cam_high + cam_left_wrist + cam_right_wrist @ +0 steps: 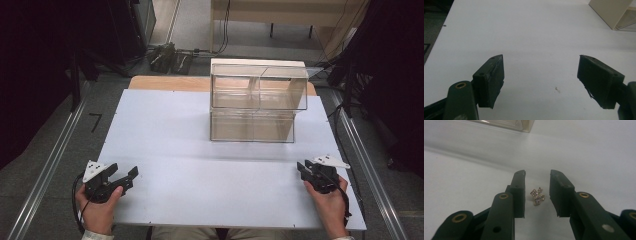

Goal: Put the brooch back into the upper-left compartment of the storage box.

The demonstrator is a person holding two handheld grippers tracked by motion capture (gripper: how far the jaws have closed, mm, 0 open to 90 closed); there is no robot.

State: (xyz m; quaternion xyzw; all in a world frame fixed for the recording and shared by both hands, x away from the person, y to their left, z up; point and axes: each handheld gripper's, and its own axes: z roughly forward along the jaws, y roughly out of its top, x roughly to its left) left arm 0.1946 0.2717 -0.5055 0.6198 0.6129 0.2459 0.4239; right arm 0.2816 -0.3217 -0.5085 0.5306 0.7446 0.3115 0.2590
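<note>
Two black hand-held grippers sit at the near corners of the white counter (200, 165), one in each of the person's hands. The right gripper (537, 185) has its jaws partly drawn in around a small gold-coloured, stone-set ornament (537, 196) — four little studded squares joined in a pinwheel, an earring or charm by the look of it. It lies on the counter in the gap between the two pads, and there is daylight on both sides of it, so the jaws are apart and not yet pressing on it. In the high view the right gripper (310, 172) rests low near the right edge of the counter; the ornament is too small to make out there.

The left gripper (125, 179) lies at the near left corner, well apart from the work. Its jaws stand wide, with bare counter between them.

At the far side stands a clear plastic two-tier organiser box (257, 100), the upper tier split by a divider into two compartments. As far as I can tell, its compartments hold nothing.

My reading is that the job is barely begun — the pick itself is still to be made. What is left: close on the ornament, lift it, carry it across, most likely to one of the box's compartments. Which compartment, I cannot say.
</note>
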